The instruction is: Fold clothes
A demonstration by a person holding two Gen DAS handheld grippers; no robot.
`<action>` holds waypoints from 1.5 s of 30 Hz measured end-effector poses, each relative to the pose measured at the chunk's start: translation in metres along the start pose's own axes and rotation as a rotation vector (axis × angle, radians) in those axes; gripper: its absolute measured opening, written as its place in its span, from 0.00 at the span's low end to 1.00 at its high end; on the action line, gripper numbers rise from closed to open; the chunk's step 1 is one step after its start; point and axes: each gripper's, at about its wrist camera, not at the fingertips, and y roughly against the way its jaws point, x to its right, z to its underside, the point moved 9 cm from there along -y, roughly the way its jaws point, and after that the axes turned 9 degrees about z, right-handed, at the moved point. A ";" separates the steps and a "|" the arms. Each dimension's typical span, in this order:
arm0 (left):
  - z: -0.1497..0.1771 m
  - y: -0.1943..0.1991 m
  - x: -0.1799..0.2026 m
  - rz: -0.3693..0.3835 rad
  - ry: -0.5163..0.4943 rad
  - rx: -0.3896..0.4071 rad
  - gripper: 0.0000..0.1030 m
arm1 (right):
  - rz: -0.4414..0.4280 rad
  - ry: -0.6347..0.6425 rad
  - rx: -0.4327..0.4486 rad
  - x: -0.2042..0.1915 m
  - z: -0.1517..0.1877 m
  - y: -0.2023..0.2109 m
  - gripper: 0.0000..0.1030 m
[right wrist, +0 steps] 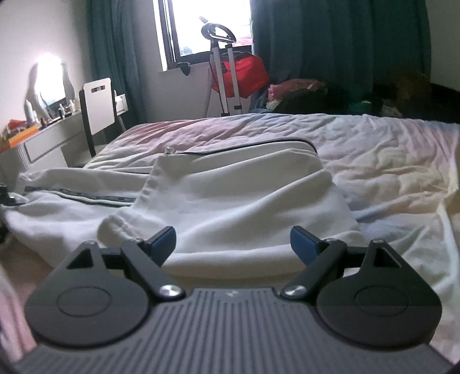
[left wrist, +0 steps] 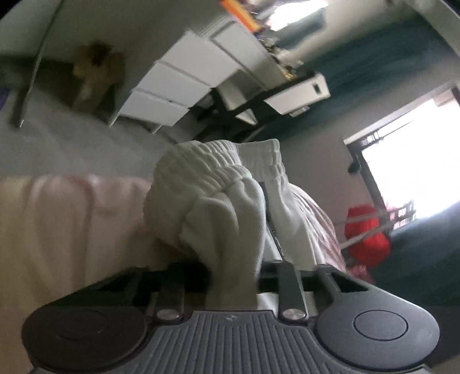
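A white jacket (right wrist: 230, 187) with a dark zipper (right wrist: 86, 198) lies spread on the bed (right wrist: 388, 161). My right gripper (right wrist: 233, 241) hovers open just over its near edge, and its blue pads (right wrist: 164, 237) stand wide apart with nothing between them. The left wrist view is rolled on its side. There my left gripper (left wrist: 233, 276) is shut on a bunched part of the white jacket (left wrist: 212, 195), whose ribbed cuff or hem sticks out beyond the jaws. The cloth hides the left fingertips.
A white dresser (left wrist: 184, 83) with clutter on top and a white chair (right wrist: 99, 106) stand left of the bed. Beyond the bed's far edge are a red bag (right wrist: 247, 74) on a metal stand, a heap of clothes (right wrist: 302, 95), green curtains and a bright window (right wrist: 207, 26).
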 end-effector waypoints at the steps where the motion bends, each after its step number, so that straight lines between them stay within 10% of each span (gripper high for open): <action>1: -0.003 0.002 0.009 -0.003 -0.057 0.007 0.19 | 0.000 0.005 -0.015 -0.001 0.004 -0.006 0.85; 6: 0.003 0.014 0.096 0.021 -0.361 0.067 0.18 | -0.014 -0.020 -0.166 0.002 0.031 -0.037 0.85; 12: 0.036 0.043 0.227 0.101 -0.541 0.135 0.17 | -0.045 -0.217 -0.131 0.025 0.000 -0.019 0.85; 23: 0.256 0.046 0.444 0.289 -1.019 0.209 0.17 | 0.053 -0.456 0.133 0.142 -0.067 0.054 0.85; 29: 0.417 0.008 0.458 0.340 -1.195 0.112 0.16 | 0.117 -0.604 0.147 0.217 -0.067 0.051 0.85; 35: 0.536 -0.051 0.415 0.314 -1.259 -0.163 0.21 | 0.138 -0.647 0.134 0.254 -0.060 0.037 0.85; 40: 0.552 -0.065 0.403 0.319 -1.327 -0.236 0.30 | 0.122 -0.727 0.097 0.269 -0.045 0.027 0.85; 45: 0.537 -0.049 0.374 0.390 -1.393 -0.311 0.80 | 0.025 -0.769 0.041 0.255 -0.039 0.013 0.85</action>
